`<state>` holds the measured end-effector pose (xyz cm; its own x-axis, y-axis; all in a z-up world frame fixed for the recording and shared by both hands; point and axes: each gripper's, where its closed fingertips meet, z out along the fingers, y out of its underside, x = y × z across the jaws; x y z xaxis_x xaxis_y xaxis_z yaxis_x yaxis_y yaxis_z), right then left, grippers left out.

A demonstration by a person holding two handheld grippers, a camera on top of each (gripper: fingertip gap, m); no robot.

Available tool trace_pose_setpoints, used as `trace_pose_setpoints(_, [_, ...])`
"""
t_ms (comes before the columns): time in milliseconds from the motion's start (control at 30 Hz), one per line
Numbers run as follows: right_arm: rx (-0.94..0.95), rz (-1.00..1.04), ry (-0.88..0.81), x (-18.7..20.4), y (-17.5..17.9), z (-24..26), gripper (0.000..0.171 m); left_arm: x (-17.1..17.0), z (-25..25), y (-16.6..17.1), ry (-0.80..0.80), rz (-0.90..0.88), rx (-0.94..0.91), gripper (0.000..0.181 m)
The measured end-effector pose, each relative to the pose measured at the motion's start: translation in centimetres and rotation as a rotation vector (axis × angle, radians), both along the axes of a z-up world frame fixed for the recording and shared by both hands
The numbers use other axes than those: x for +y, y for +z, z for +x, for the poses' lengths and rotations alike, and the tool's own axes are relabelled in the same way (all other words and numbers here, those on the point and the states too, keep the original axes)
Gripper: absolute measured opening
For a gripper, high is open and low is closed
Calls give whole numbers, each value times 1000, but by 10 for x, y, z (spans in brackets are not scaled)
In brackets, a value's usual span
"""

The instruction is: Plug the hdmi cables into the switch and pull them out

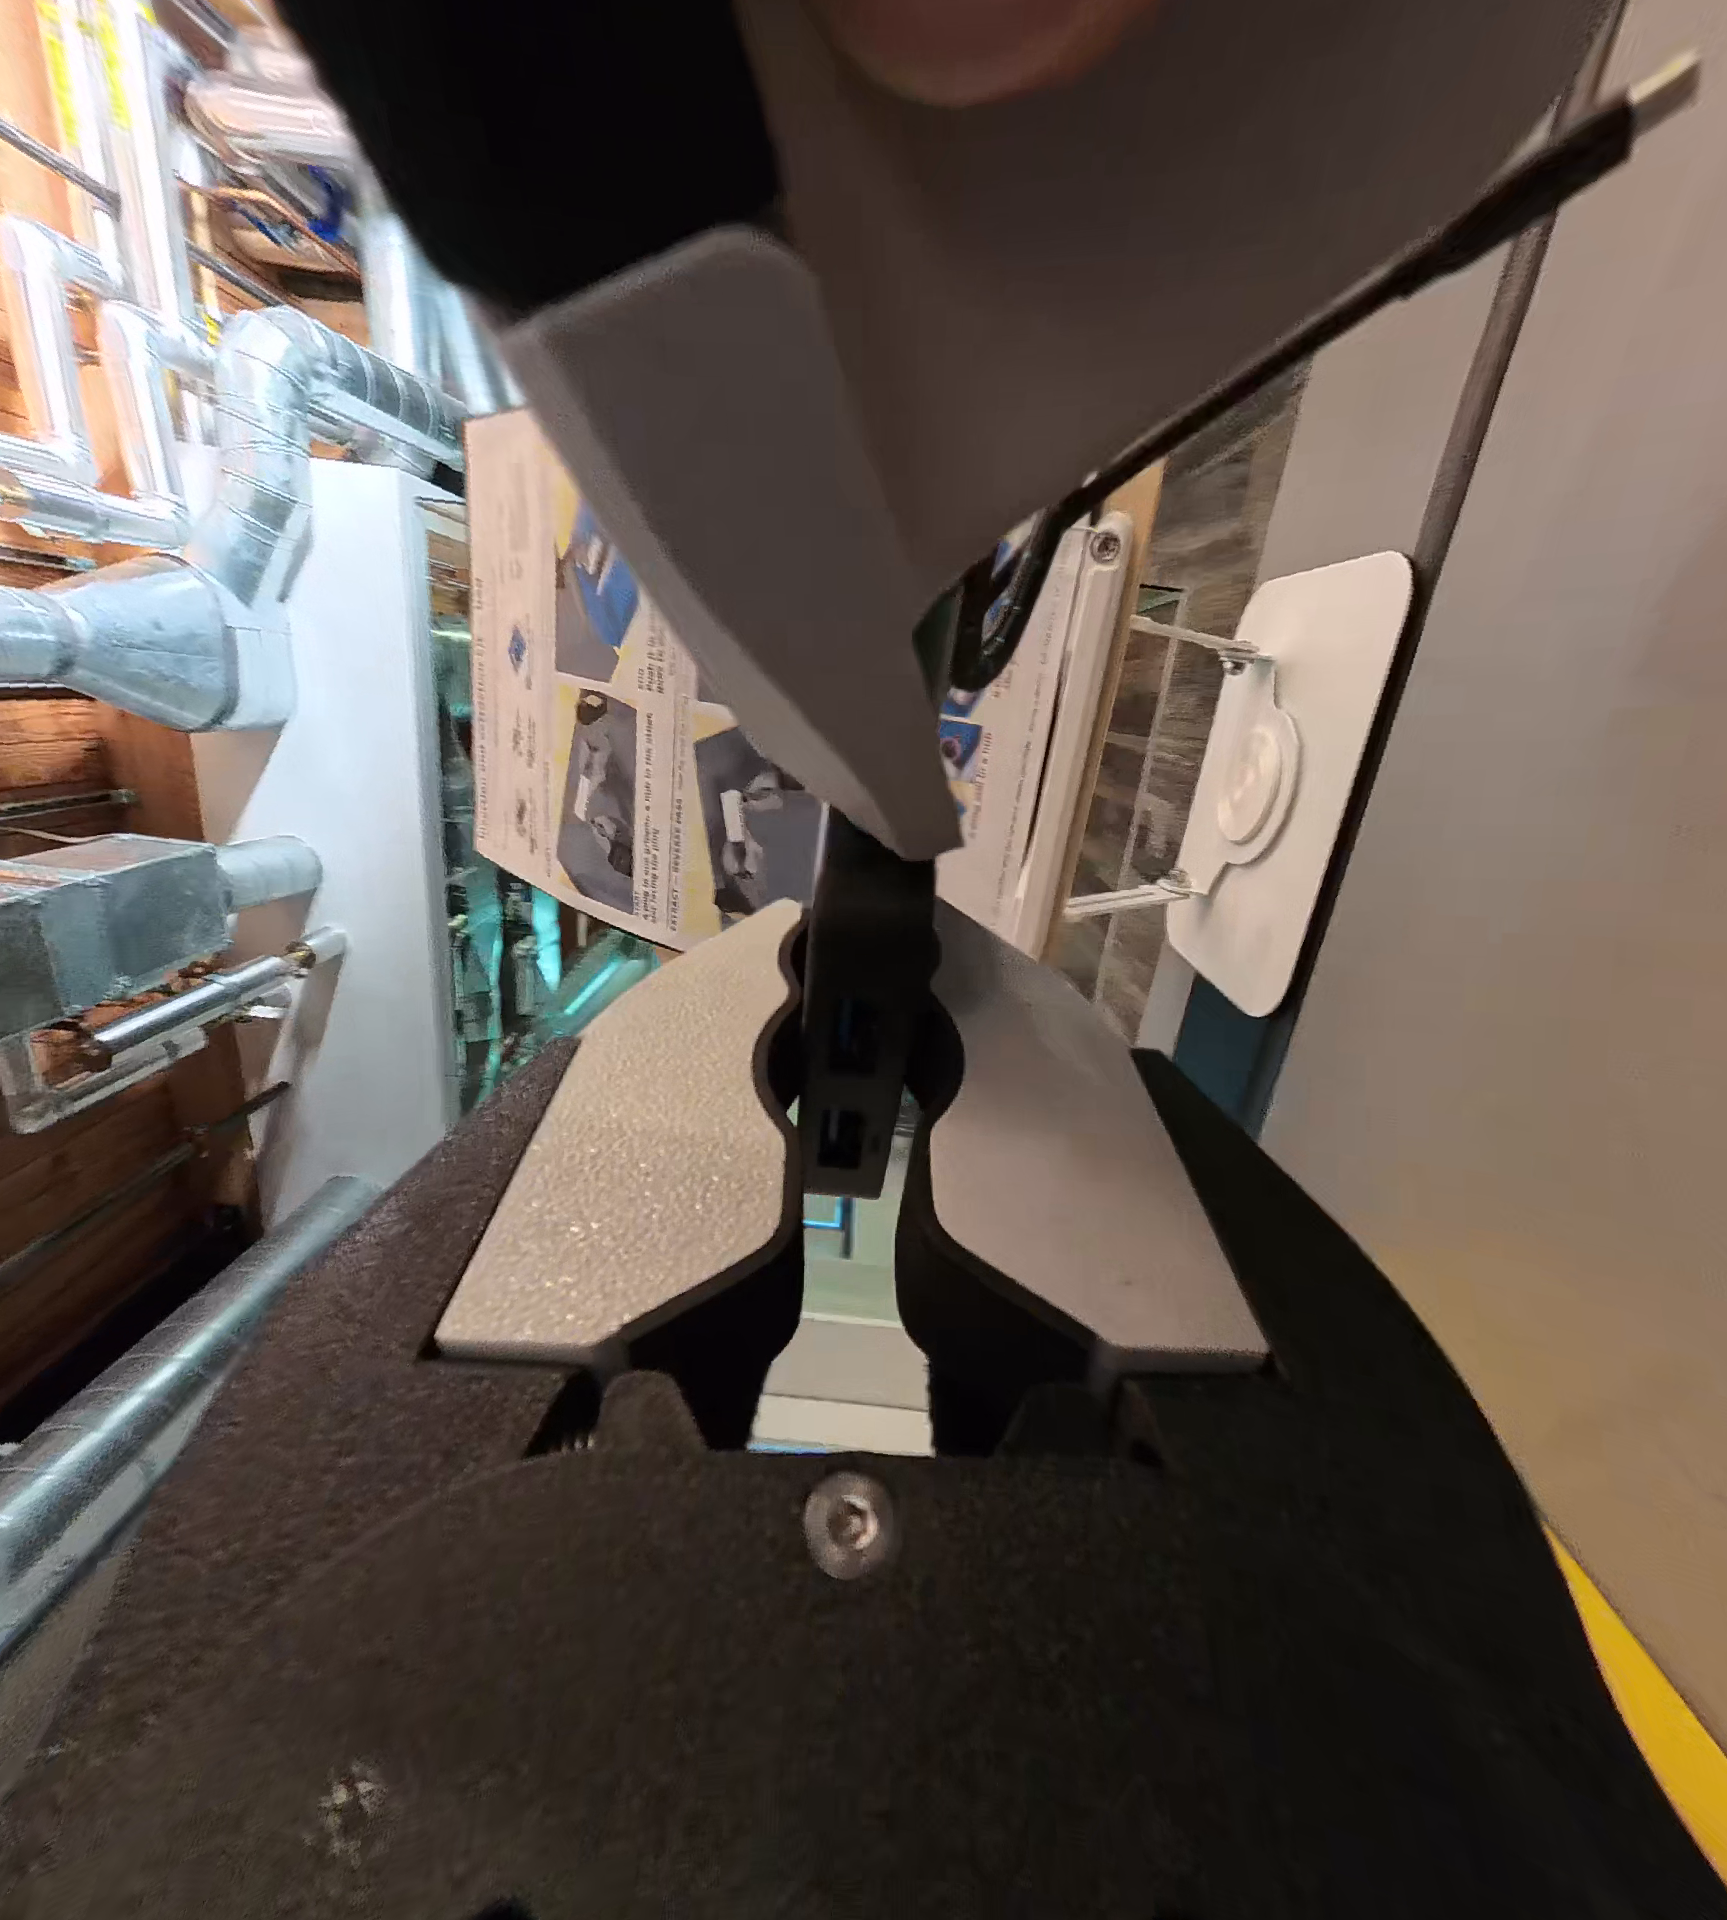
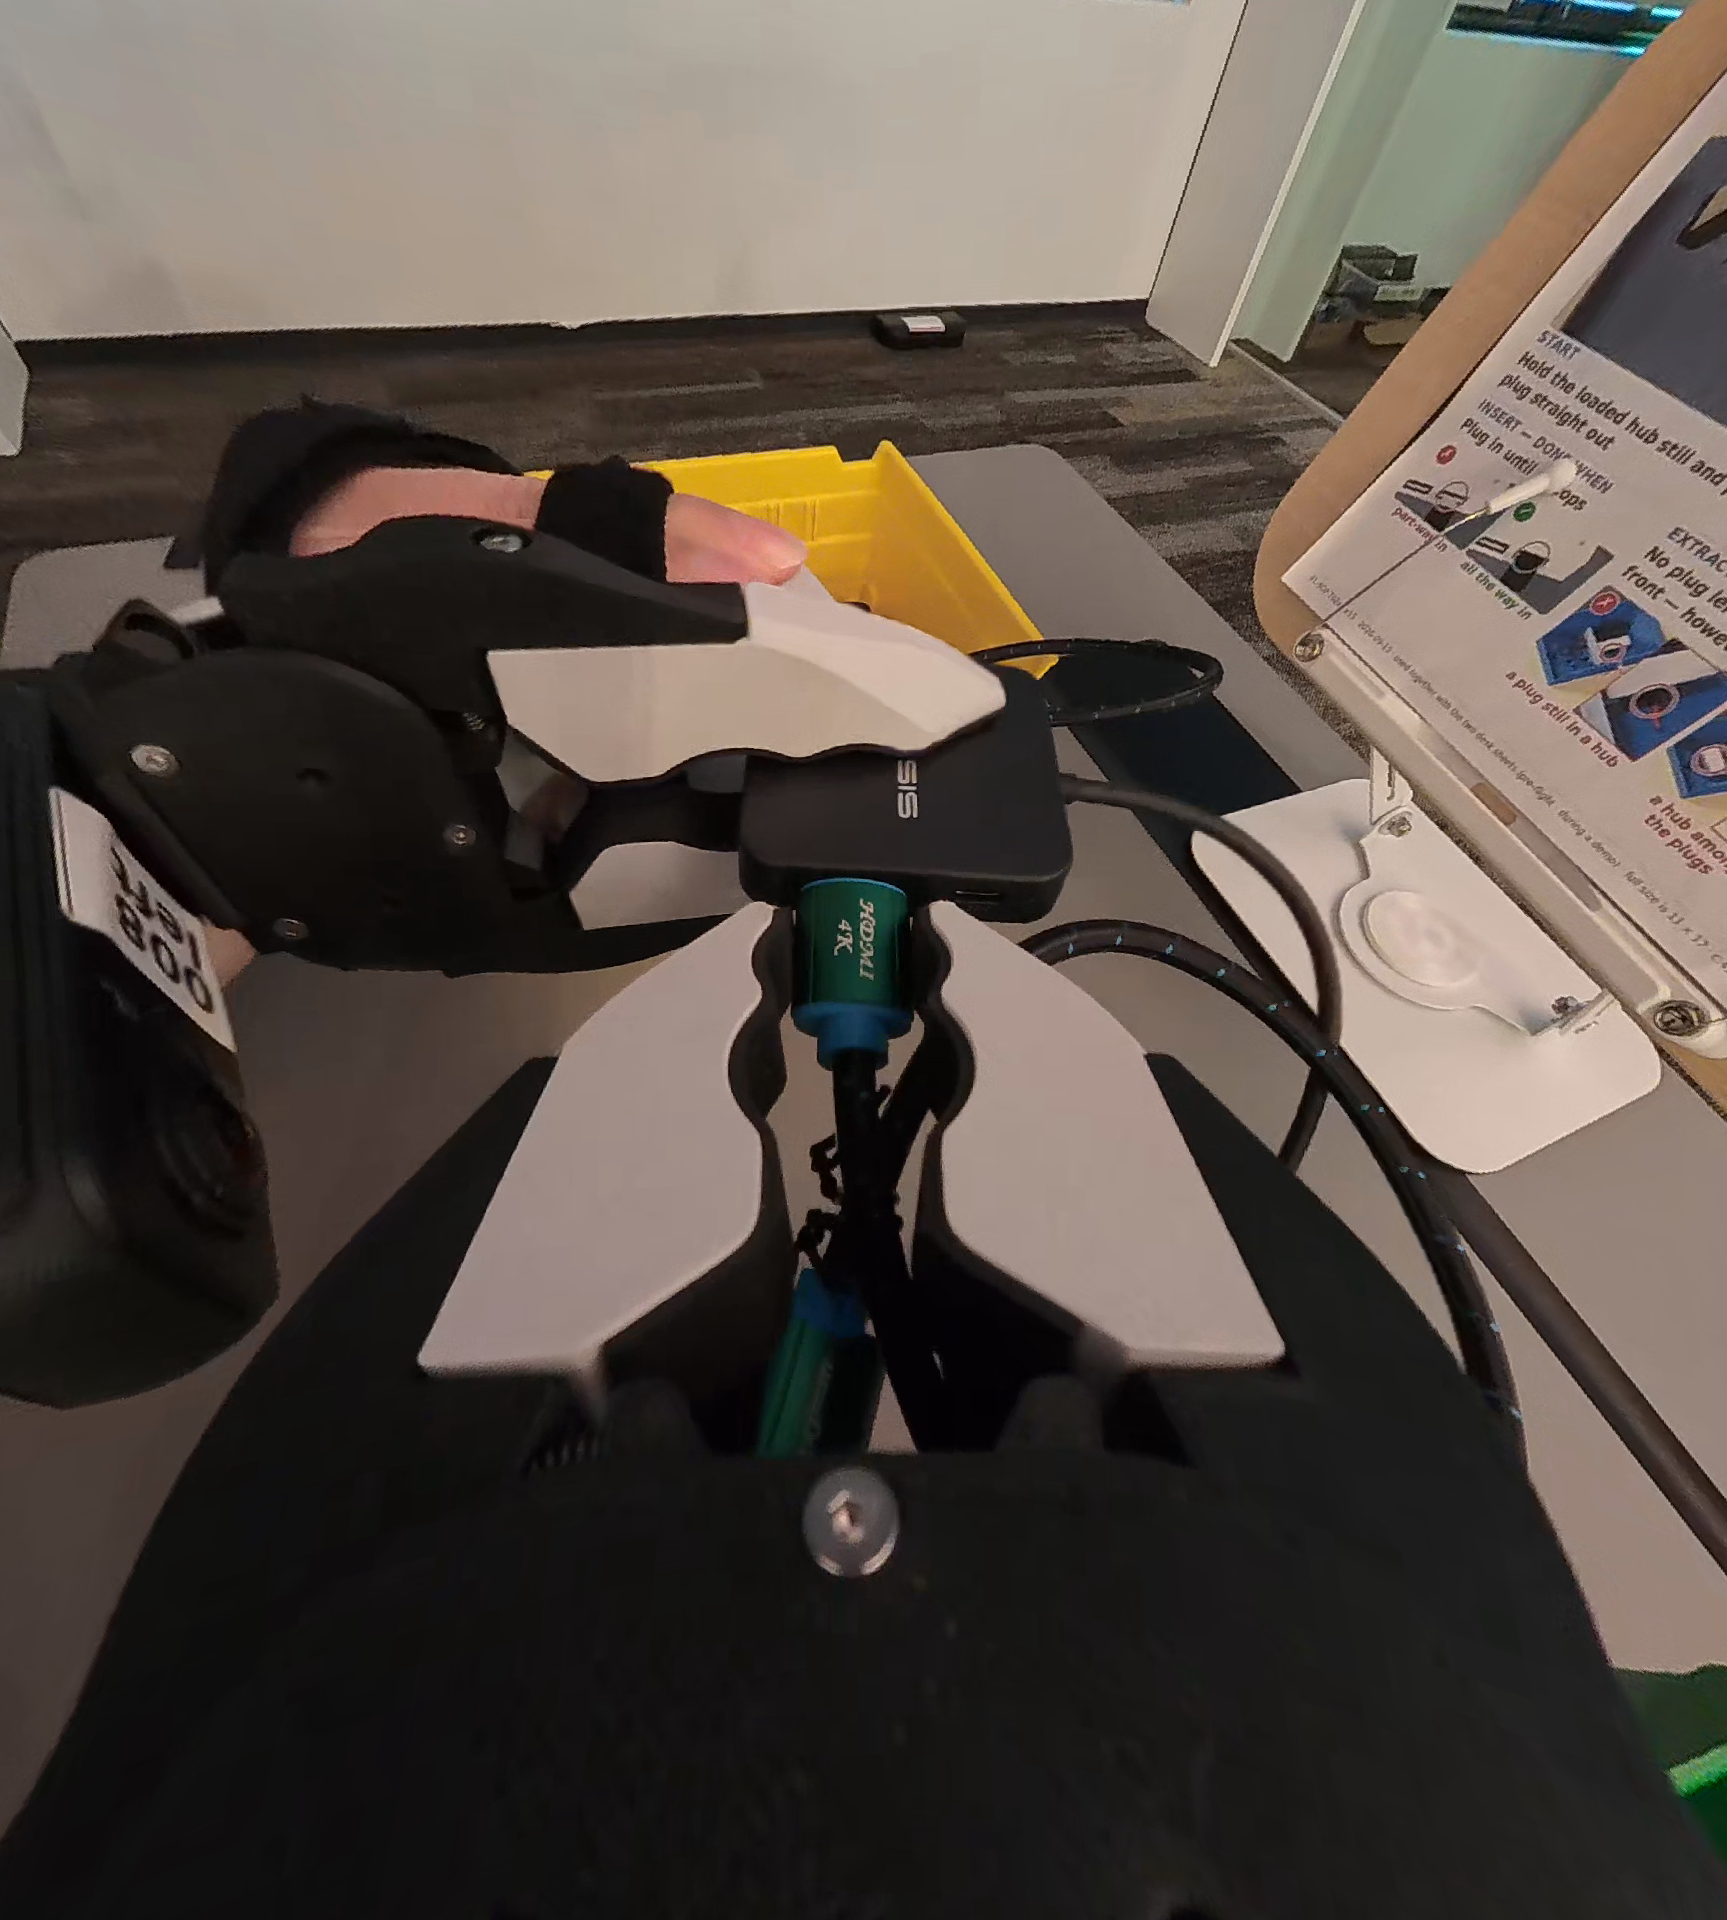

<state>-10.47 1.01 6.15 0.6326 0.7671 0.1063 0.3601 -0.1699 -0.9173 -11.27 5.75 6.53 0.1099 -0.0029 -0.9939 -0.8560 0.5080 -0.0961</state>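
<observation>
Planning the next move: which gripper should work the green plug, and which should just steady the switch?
Right. The right gripper already closes around the green plug, which sits in the switch. The left gripper clamps the switch from the side, so it seems better kept as the brace.

Switch [image 2: 926,821] sits mid-desk [image 2: 423,1039], bin [image 2: 900,540] behind it, instruction board [image 2: 1607,582] standing off to its right.

Both matte black plastic grippers [image 2: 854,997] carry pale grey wedge-shaped fingers [image 2: 630,1153] and one silver hex screw [image 2: 850,1523]; the hand [image 2: 485,509] wears a black fingerless glove [image 2: 601,509].
</observation>
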Motion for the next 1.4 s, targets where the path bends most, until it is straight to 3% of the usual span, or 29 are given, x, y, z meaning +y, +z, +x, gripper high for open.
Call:
trace_pose_setpoints(233, [24, -101, 23, -4, -6, 5, 22, -6, 15, -3, -48, 130, 44, 25])
trace_pose_setpoints(467, [-41, -142, 25, -3, -17, 8, 23, -6, 18, -20, -86, -74, -3, 14])
trace_pose_setpoints(1000, [-112, -189, -37, 1, -27, 19, 25, 0, 27, -28, -116, -77, -61, 15])
trace_pose_setpoints(1400, [-116, -147, -12, -7, -17, 18, 25, -7, 25, -16, -131, -55, -85, 15])
